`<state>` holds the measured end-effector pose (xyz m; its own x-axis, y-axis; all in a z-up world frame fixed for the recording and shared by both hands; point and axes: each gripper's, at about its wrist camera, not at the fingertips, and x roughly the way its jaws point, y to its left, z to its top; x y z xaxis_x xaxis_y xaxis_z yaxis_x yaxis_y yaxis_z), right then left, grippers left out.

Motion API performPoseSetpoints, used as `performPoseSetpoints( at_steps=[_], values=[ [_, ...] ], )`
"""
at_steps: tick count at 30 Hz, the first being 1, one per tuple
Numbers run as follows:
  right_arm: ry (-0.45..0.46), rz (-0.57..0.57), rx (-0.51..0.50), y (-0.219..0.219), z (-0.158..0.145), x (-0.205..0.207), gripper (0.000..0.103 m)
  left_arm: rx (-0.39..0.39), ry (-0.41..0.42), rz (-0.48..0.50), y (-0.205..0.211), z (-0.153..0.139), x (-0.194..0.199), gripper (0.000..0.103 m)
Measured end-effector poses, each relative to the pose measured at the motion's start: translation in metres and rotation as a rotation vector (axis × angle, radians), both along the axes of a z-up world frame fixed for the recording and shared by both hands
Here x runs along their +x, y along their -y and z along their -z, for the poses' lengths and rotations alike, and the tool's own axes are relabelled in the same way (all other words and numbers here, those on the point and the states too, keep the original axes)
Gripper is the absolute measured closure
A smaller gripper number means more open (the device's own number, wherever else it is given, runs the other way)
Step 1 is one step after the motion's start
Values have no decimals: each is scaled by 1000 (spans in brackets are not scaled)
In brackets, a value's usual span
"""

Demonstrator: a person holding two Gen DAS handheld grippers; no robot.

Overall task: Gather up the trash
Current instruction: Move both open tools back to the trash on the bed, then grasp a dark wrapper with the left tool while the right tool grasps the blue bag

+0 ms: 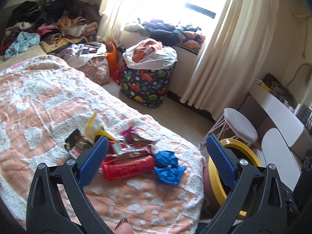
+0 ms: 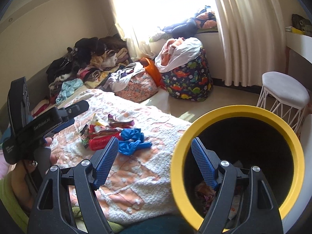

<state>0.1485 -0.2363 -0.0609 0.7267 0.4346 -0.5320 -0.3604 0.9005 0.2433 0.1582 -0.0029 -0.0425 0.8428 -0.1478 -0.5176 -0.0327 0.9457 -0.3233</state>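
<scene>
With both the left tool (image 1: 157, 159) and right tool (image 2: 155, 161) spread apart and empty, the crumpled red, blue and foil wrappers (image 1: 134, 156) heaped on the peach-and-white bedspread (image 1: 48, 101) could slip from a loose pinch and miss the yellow-rimmed black bin (image 2: 237, 115) beside the bed.

Home bedroom: quilted bed (image 1: 48, 101), piled clothes (image 1: 50, 19), curtained window (image 1: 220, 44), laundry bag (image 1: 148, 83), stool (image 2: 284, 91).

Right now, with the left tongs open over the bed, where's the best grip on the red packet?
Grip the red packet across its short width, near the middle, coming from above. It lies flat on the blanket, long axis sideways in the left wrist view. Keep off its right end, where the crumpled blue wrapper sits close. The left tongs are probably wide enough.
</scene>
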Motion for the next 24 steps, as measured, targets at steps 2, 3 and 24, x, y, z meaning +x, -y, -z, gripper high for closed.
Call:
performPoseSetpoints(
  at_steps=[2, 3, 24],
  values=[
    [-13, -25, -9, -11, 2, 3, 29, -10, -6, -28, -11, 3, 0, 11],
    [-17, -32, -14, -13, 3, 6, 29, -17, -8, -42, -16, 4, -1, 11],
    [-156, -144, -147, -97, 43, 56, 29, -195, -180, -257, -104, 65, 9, 17]
  ],
)
